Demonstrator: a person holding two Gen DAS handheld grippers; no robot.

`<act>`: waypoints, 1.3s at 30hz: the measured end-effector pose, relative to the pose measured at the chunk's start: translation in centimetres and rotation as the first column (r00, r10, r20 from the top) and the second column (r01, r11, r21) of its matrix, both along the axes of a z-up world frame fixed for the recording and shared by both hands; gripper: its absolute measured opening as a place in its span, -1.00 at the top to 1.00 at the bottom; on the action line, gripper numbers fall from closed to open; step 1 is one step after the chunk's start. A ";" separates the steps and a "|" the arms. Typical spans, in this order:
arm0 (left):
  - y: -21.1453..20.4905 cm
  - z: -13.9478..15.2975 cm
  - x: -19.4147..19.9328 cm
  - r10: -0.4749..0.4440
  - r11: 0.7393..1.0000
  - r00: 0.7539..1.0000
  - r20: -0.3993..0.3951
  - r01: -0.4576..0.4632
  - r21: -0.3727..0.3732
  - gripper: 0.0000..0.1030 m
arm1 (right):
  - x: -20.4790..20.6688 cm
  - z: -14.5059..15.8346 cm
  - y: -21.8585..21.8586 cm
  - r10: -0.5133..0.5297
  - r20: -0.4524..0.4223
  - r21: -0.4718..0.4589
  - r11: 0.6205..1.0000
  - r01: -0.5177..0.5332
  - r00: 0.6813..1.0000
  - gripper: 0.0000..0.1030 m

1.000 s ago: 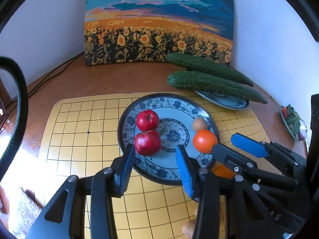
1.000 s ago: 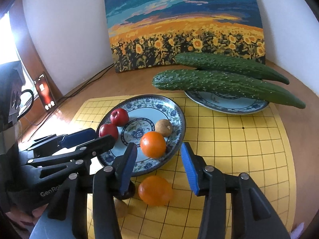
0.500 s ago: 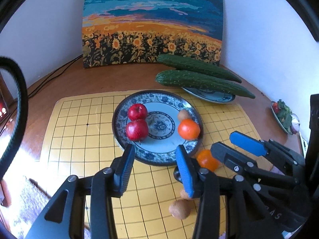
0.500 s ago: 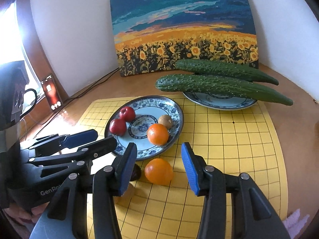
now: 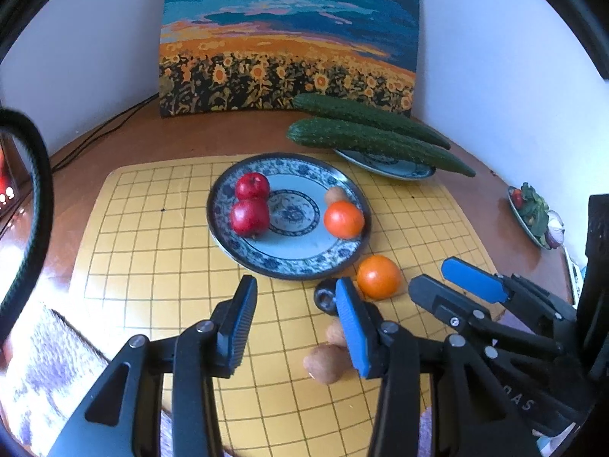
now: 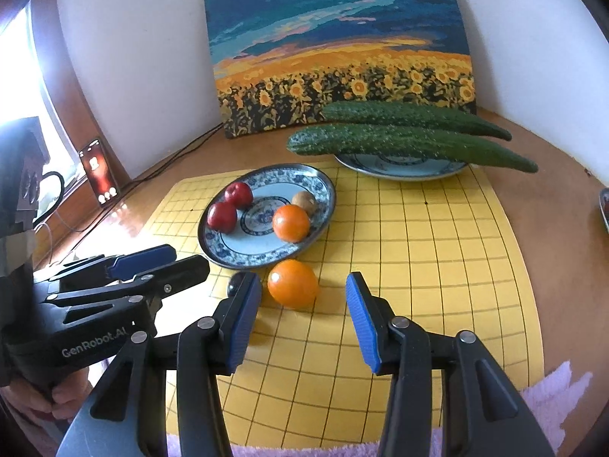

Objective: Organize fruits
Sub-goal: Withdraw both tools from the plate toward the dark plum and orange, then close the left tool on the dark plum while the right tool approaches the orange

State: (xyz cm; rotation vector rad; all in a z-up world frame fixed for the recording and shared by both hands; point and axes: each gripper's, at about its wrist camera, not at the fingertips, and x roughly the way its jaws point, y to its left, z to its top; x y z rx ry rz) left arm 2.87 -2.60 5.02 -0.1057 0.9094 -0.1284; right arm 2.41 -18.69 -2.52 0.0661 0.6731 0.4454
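Both tools are hovering over the yellow grid mat (image 6: 418,259), released and grasping nothing. The left tool (image 5: 293,323) is standing near two brown kiwis (image 5: 323,361) on the mat. The right tool (image 6: 304,323) is pointing at a loose orange (image 6: 292,283) lying just beside the blue patterned plate (image 6: 228,255), which is carrying two red apples (image 6: 224,209), one orange and one kiwi.

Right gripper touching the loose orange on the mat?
Apart. The right wrist view shows the right gripper open, with yellow mat visible between both fingertips and the loose orange.
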 end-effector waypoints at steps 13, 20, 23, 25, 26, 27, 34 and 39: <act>-2.5 -1.6 0.6 -0.023 0.999 0.999 -0.039 0.024 0.034 0.12 | -0.1 -1.3 -1.8 -0.045 -0.011 -0.032 0.998 0.045 0.999 0.08; -3.0 -2.4 1.0 -0.020 0.999 0.998 -0.056 0.023 0.049 0.12 | 0.0 -1.4 -2.2 -0.040 -0.005 -0.028 0.999 0.040 0.999 0.08; -3.2 -2.5 1.1 -0.018 0.998 0.998 -0.057 0.022 0.056 0.12 | 0.1 -1.5 -2.1 -0.035 -0.006 -0.028 0.999 0.035 0.999 0.08; -3.3 -2.6 1.3 -0.015 0.998 0.998 -0.057 0.018 0.059 0.12 | 0.1 -1.6 -2.0 -0.033 -0.007 -0.028 0.999 0.033 0.999 0.08; -3.3 -2.6 1.3 -0.014 0.998 0.998 -0.058 0.017 0.060 0.12 | 0.1 -1.6 -2.0 -0.033 -0.008 -0.028 0.999 0.033 0.999 0.08; -3.3 -2.7 1.4 -0.013 0.998 0.998 -0.059 0.017 0.060 0.12 | 0.1 -1.6 -2.0 -0.032 -0.009 -0.026 0.999 0.032 0.999 0.08; -3.4 -3.0 1.6 -0.010 0.998 0.998 -0.066 0.015 0.069 0.12 | 0.3 -1.7 -2.2 -0.033 -0.011 -0.021 0.999 0.033 0.999 0.08; -3.3 -3.2 1.7 -0.020 0.998 0.998 -0.066 0.023 0.052 0.36 | 0.4 -1.8 -2.3 -0.037 -0.015 -0.018 0.999 0.037 0.999 0.08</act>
